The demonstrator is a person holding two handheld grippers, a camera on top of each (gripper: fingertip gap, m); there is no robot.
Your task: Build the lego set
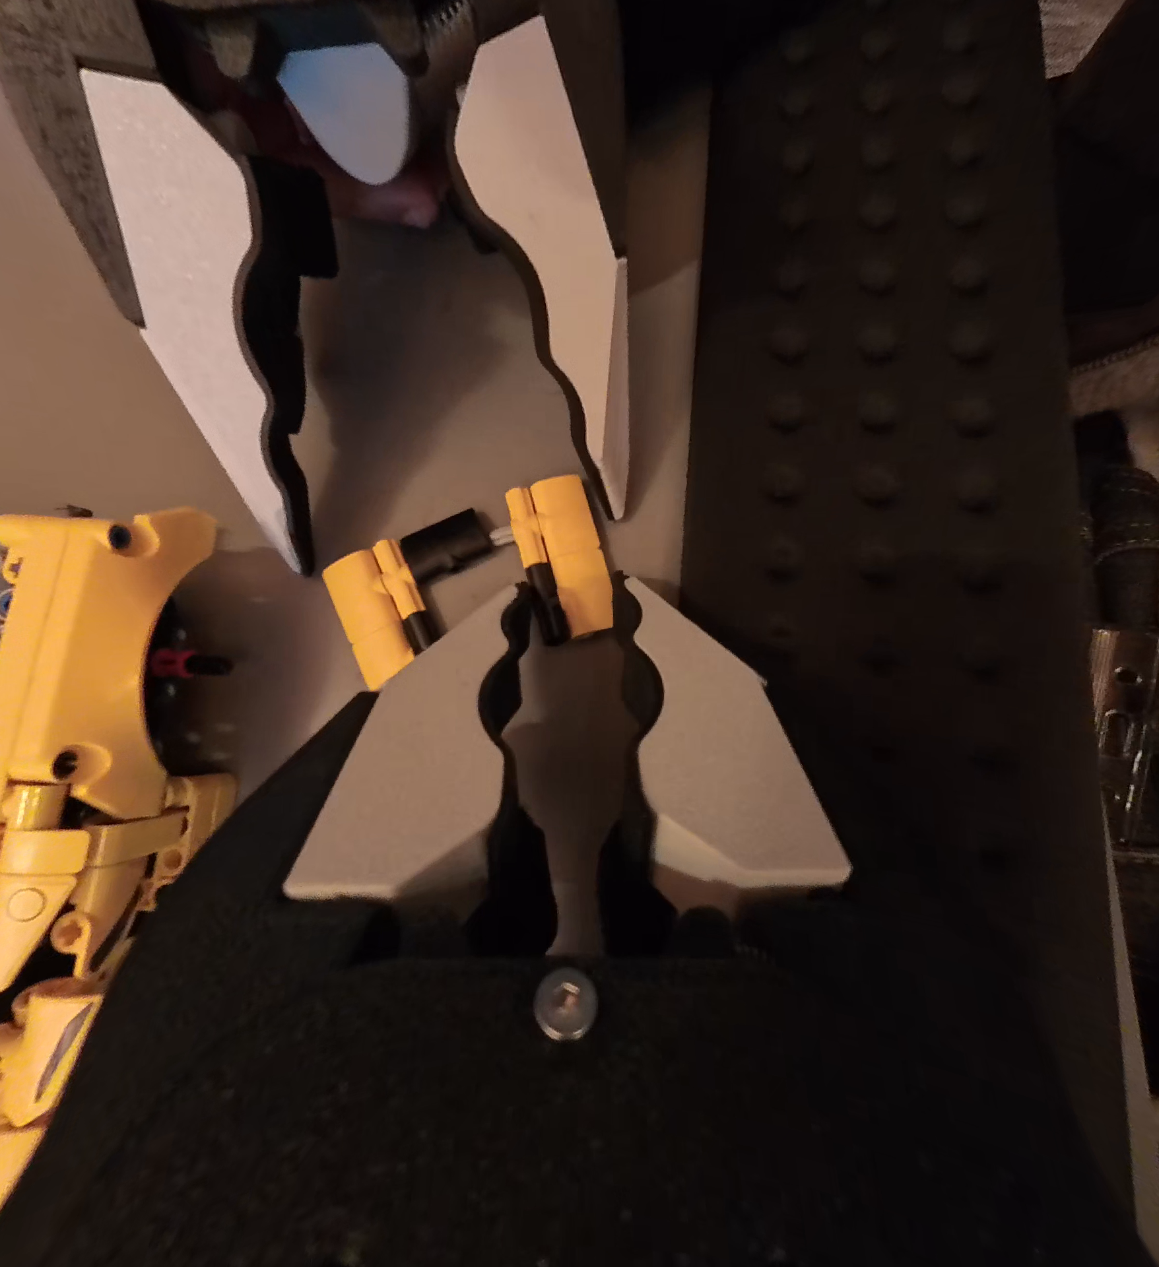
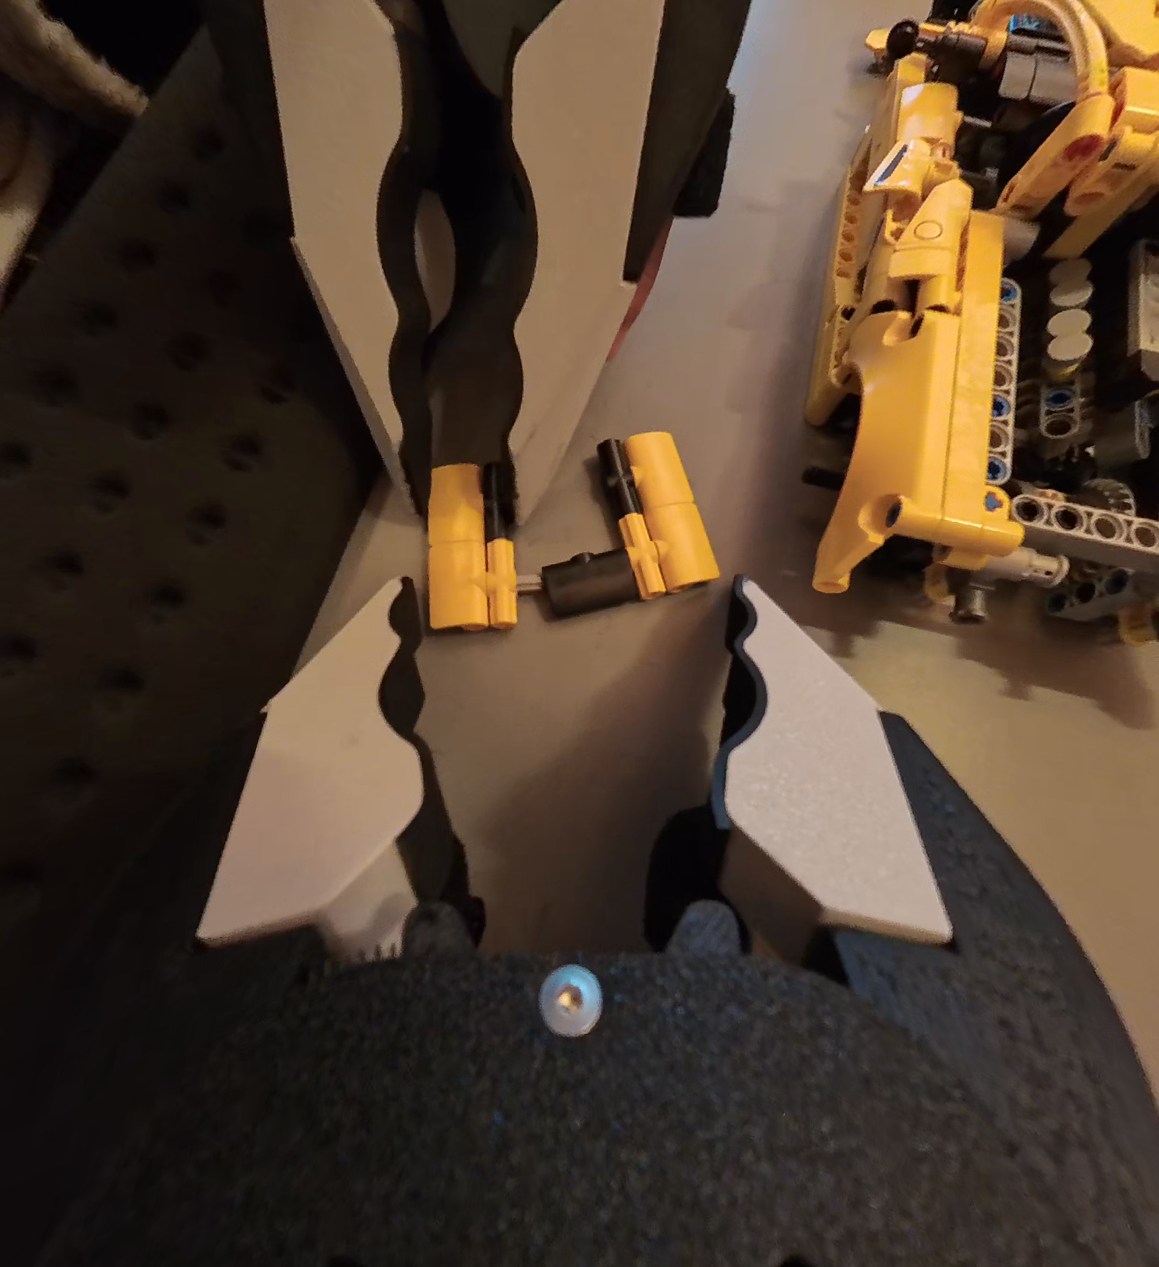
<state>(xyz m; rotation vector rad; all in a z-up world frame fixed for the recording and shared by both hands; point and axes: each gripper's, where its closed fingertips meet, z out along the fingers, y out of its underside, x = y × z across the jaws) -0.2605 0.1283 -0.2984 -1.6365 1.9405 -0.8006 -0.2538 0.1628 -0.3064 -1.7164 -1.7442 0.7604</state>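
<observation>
Left wrist view: the left gripper (image 1: 573, 603) reaches forward toward 12 o'clock, low over the pale table (image 1: 49, 411), and its jaws are clamped on a yellow cylinder piece (image 1: 566, 555) with a black pin along its side. That piece's long axis runs roughly 12 to 6, tilted slightly toward 11. A second yellow cylinder piece (image 1: 374, 610) lies on the table at about 9 o'clock from the first, its long axis leaning from 11 to 5. A black elbow connector (image 1: 450, 541) sits between the two; it joins the second piece and points toward the held one, with a small grey tip showing at the gap.

The right gripper (image 1: 446, 541) enters from 12 o'clock, facing the left one, its jaws spread wide with the black connector lying between the fingertips. At 8 o'clock stands the partly built yellow vehicle (image 1: 76, 720). A dark studded plate (image 1: 878, 480) runs along 3 o'clock.

In the right wrist view, the right gripper (image 2: 570, 610) points to 12 o'clock, parted and empty, just short of the pieces. The held piece (image 2: 460, 548) is at 11 o'clock, the loose one (image 2: 673, 514) at 1 o'clock, the vehicle (image 2: 919, 384) at 2 o'clock.
</observation>
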